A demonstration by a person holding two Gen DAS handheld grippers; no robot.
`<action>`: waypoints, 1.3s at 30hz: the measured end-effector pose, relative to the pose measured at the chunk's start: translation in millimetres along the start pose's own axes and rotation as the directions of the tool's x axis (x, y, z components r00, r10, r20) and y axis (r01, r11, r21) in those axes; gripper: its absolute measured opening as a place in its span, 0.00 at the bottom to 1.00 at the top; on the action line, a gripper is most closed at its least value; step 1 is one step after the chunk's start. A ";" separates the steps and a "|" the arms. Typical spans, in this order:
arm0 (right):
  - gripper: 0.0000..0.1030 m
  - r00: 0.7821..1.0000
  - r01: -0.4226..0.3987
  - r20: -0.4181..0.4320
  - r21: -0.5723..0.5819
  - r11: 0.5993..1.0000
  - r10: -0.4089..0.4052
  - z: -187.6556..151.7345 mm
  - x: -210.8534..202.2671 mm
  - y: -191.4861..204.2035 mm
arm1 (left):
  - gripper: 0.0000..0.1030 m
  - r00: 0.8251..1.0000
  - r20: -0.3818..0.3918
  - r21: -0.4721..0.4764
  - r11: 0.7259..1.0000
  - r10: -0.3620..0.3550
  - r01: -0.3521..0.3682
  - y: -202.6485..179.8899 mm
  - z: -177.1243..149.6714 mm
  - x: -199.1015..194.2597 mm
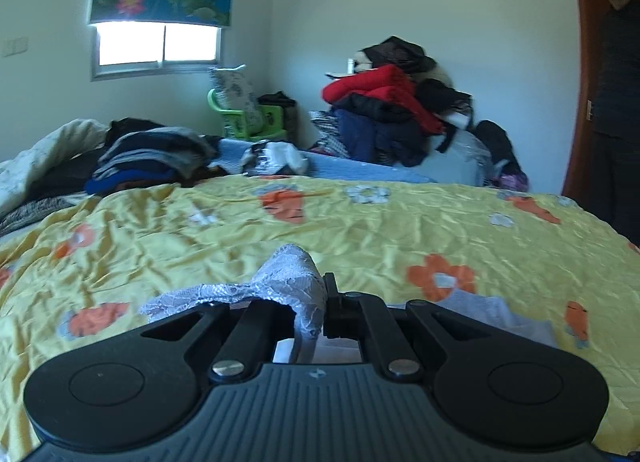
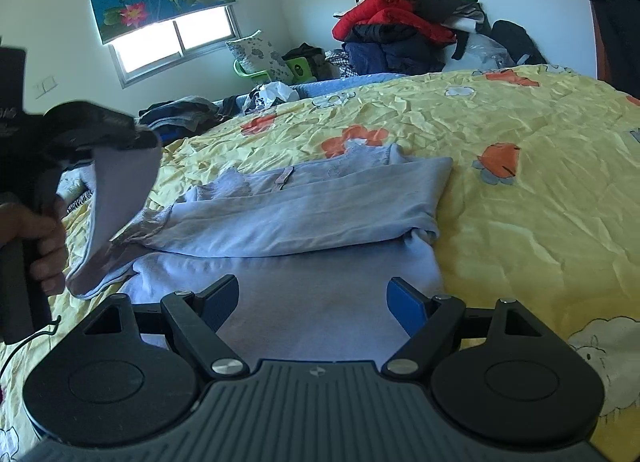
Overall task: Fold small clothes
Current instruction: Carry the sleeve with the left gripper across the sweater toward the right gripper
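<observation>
A pale lavender top (image 2: 304,202) lies partly folded on the yellow flowered bedspread (image 2: 520,190), with a lace trim and a small pink bow near its collar. My left gripper (image 1: 325,300) is shut on a lace-edged corner of the top (image 1: 288,274), which drapes over its fingers. In the right wrist view, the left gripper (image 2: 146,138) holds that corner lifted above the bed at the left, and a hand (image 2: 40,238) grips its handle. My right gripper (image 2: 314,298) hovers open just over the near, flat part of the top, with nothing between its blue pads (image 2: 404,302).
A stack of folded dark clothes (image 1: 156,154) sits at the bed's far left. A heap of red and dark jackets (image 1: 384,110) rises at the back. A green chair (image 1: 248,118) stands under the window. A person in dark clothing (image 1: 616,94) stands by the door at the right.
</observation>
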State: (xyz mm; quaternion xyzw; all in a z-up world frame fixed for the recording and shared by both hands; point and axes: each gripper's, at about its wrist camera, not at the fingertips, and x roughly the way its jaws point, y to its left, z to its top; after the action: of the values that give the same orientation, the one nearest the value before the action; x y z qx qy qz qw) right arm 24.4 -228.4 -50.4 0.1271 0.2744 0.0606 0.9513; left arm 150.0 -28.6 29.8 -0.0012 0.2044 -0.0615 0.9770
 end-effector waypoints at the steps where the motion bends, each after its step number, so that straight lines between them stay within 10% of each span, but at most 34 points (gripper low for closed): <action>1: 0.81 1.000 0.001 -0.001 0.003 1.000 -0.001 -0.4 -0.5 -1.5 | 0.04 1.000 0.000 0.009 1.000 -0.009 0.009 -6.0 -0.2 0.6; 39: 0.81 0.999 0.047 0.000 0.046 0.998 -0.047 -15.6 -21.1 -33.0 | 0.04 0.979 -0.047 0.165 0.965 -0.199 0.204 -138.5 2.2 22.3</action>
State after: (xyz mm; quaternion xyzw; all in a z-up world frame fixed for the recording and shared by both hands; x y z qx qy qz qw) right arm -0.2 -260.8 -61.5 0.1427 0.2782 0.0319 0.9493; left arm 154.6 -168.8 26.7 0.0619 0.2117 -0.1779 0.9590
